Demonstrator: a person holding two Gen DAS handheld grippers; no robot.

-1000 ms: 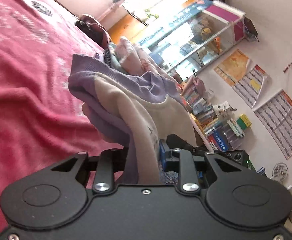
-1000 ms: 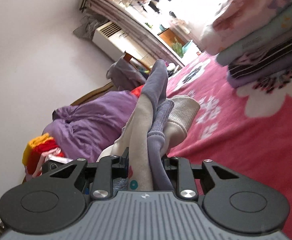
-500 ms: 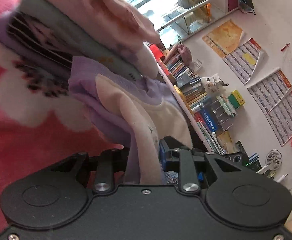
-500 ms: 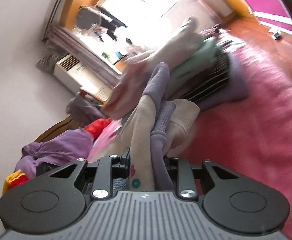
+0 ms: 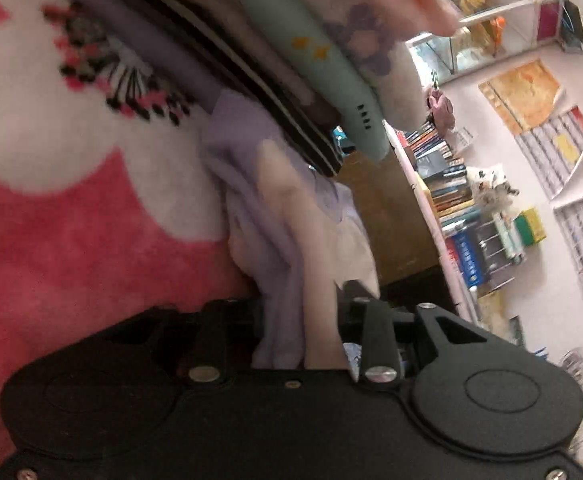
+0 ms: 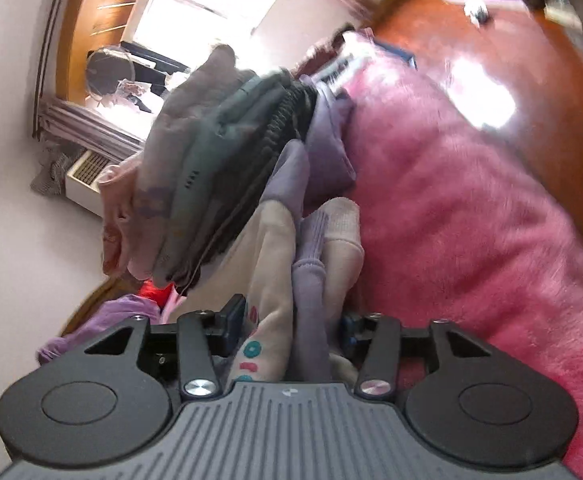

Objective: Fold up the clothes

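Observation:
A folded lilac and cream garment (image 5: 291,240) is bunched between the fingers of my left gripper (image 5: 297,320), which is shut on it. The same garment (image 6: 291,264) fills my right gripper (image 6: 291,320), also shut on it. Its front edge touches or nearly touches the stack of folded clothes (image 5: 275,52) on the pink floral blanket (image 5: 71,248). That stack (image 6: 219,152) holds pink, mint green, dark striped and lilac layers. Both grippers' fingertips are hidden by the cloth.
Beyond the bed's edge stands a shelf of books (image 5: 451,192) below posters on the wall. A glass display case (image 5: 491,20) is at the back. A purple and red heap of unfolded clothes (image 6: 131,304) lies to the left. The orange floor (image 6: 511,60) is at right.
Both grippers have carried the lilac and cream garment across the bed right up to the stack of folded clothes, which now looms large in both views. The grip on the garment is unchanged.

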